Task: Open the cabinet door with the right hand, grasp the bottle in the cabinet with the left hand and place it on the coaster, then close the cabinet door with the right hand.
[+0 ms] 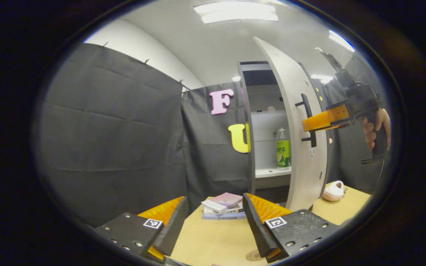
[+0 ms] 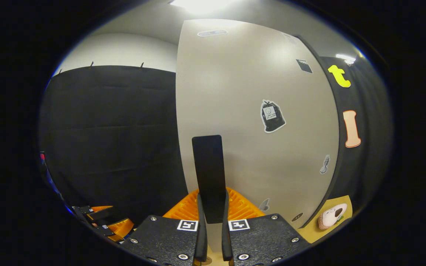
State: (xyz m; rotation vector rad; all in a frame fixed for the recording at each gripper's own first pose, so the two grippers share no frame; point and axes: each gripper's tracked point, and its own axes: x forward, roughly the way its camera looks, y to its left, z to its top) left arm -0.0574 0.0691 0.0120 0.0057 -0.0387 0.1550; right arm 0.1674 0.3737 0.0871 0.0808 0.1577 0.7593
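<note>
The white cabinet door (image 1: 303,162) stands swung open. Inside, a green-labelled bottle (image 1: 283,148) is upright on a white shelf (image 1: 272,171). My right gripper (image 1: 314,123) is held by a hand at the black door handle (image 1: 308,111). In the right gripper view my right gripper (image 2: 212,212) is shut on that handle (image 2: 208,166), against the door face (image 2: 242,103). My left gripper (image 1: 215,207) is open and holds nothing, low over the wooden table (image 1: 213,236), well short of the cabinet. A round coaster (image 1: 253,255) lies on the table by its right finger.
A stack of books (image 1: 223,205) lies on the table in front of the cabinet. A pale plush toy (image 1: 333,190) sits on the table right of the door, also the plush toy (image 2: 331,216). My left gripper (image 2: 105,221) shows low left in the right gripper view.
</note>
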